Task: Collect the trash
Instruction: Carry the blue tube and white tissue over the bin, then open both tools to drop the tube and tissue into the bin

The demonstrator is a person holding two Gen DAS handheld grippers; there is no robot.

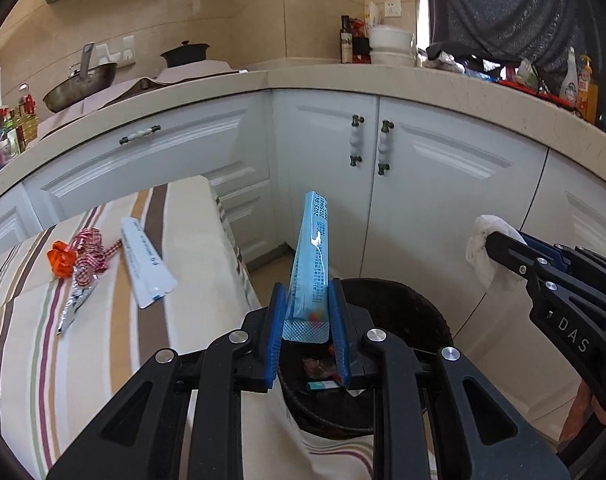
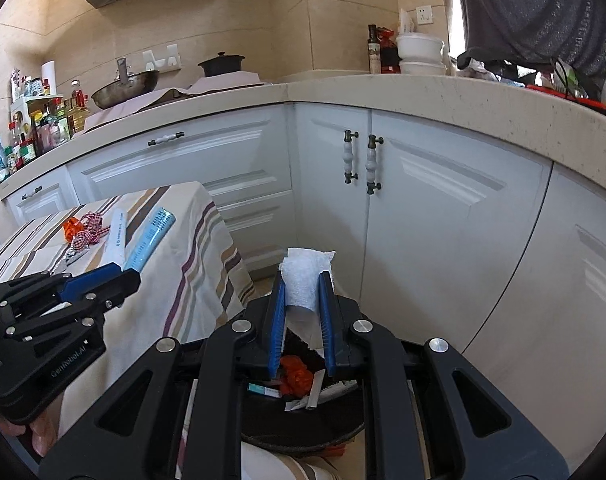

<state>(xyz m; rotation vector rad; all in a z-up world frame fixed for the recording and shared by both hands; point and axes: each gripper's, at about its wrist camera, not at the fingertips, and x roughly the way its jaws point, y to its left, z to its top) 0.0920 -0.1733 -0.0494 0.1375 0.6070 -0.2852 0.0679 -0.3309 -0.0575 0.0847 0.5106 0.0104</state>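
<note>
My left gripper (image 1: 307,312) is shut on a long light-blue wrapper (image 1: 311,256) and holds it upright above the black trash bin (image 1: 407,304). My right gripper (image 2: 301,304) is shut on a crumpled white tissue (image 2: 303,280) over the same bin (image 2: 303,428), which holds an orange wrapper (image 2: 297,374) and other scraps. On the striped tablecloth (image 1: 103,360) lie a white wrapper (image 1: 145,262), an orange wrapper (image 1: 61,260), a red checked ribbon (image 1: 93,250) and a silver foil piece (image 1: 73,306).
White cabinet doors (image 1: 423,184) stand right behind the bin. A beige countertop (image 1: 343,78) above carries a wok (image 1: 81,86), a pot, bottles and white bowls. The table edge drops off just left of the bin.
</note>
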